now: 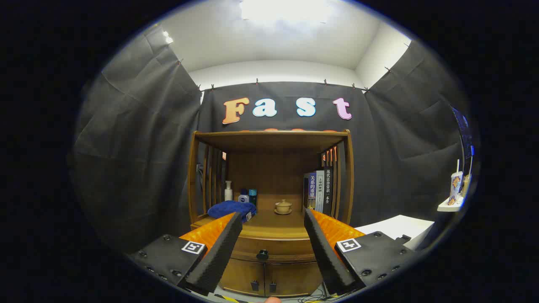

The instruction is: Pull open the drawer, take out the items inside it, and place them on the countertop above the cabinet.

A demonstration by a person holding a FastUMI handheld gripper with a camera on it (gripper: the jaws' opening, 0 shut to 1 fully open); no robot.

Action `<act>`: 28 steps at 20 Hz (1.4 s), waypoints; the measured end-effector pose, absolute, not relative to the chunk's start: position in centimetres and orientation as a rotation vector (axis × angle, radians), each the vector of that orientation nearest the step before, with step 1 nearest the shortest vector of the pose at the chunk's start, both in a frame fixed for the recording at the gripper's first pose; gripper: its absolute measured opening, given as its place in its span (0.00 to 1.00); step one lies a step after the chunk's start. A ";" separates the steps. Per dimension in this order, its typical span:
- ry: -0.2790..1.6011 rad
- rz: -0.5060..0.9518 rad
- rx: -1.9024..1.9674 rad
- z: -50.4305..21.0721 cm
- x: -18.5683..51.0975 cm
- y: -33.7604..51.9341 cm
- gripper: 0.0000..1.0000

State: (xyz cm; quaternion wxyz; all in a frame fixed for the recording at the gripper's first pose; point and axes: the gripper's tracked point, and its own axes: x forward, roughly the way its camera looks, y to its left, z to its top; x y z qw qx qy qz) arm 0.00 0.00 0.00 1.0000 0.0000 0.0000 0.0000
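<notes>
Gripper view shows the gripper wide open, holding nothing. Beyond it the drawer is shut. A blue cloth and a lidded cup sit on the countertop

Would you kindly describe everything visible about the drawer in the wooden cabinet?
The drawer is a wide, curved-front panel of brown polished wood with grooved edging, set just under the countertop and above two small cabinet doors. It is fully shut. One dark round knob sits at its centre. The tongs are open, with the drawer front beyond them; nothing touches it.
</notes>
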 end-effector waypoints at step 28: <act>-0.003 0.044 -0.016 -0.1 -0.3 1.2 0.98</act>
